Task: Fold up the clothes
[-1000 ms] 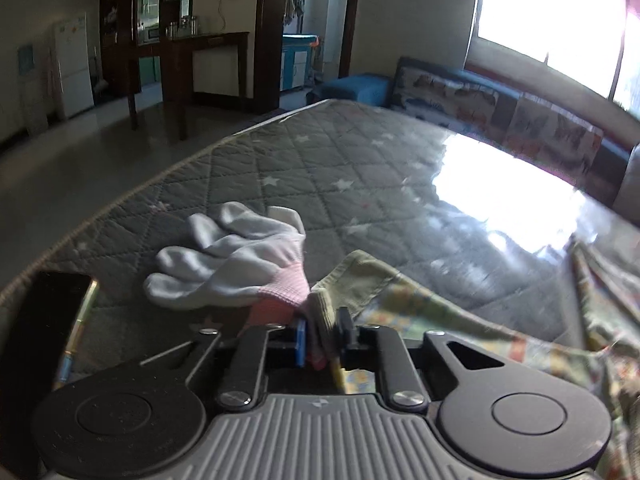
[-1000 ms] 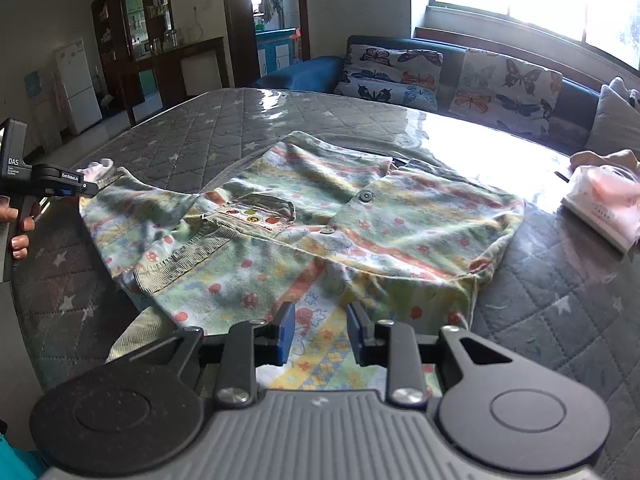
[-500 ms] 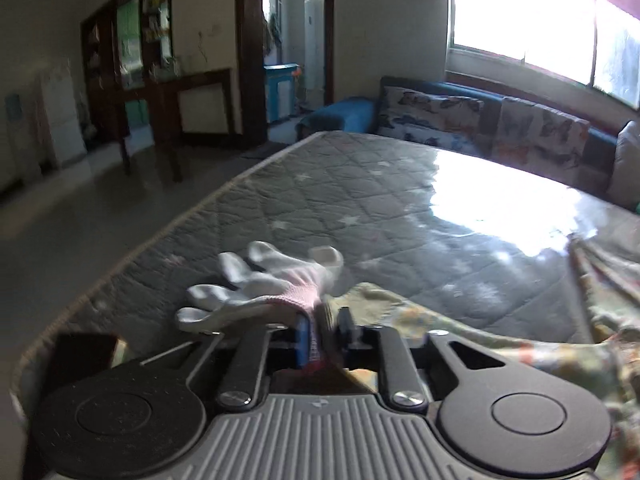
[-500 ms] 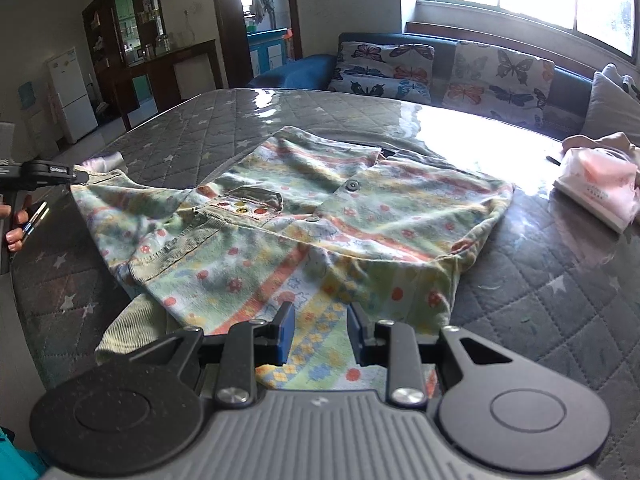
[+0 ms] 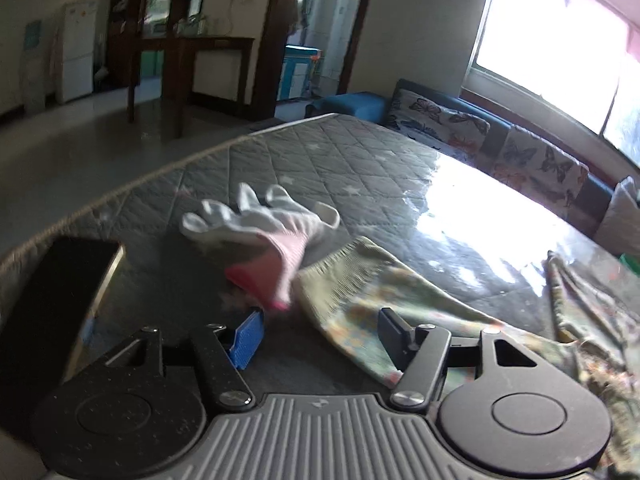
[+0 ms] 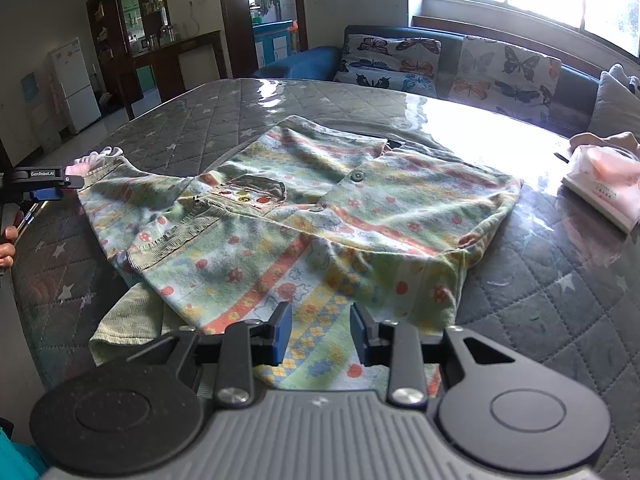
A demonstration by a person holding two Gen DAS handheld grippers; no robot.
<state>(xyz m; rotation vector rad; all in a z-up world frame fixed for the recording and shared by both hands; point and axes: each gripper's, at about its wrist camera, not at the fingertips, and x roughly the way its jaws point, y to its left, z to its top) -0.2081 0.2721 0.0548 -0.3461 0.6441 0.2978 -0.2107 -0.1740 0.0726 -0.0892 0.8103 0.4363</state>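
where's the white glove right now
In the left wrist view the white glove lies on the quilted mattress just ahead of the left gripper, beside the shirt's sleeve cuff.

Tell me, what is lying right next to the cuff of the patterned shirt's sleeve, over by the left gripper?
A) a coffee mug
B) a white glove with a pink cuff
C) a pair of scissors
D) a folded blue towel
B: in the left wrist view a white glove with a pink cuff lies on the quilted mattress right beside the sleeve end, just ahead of the open left gripper.
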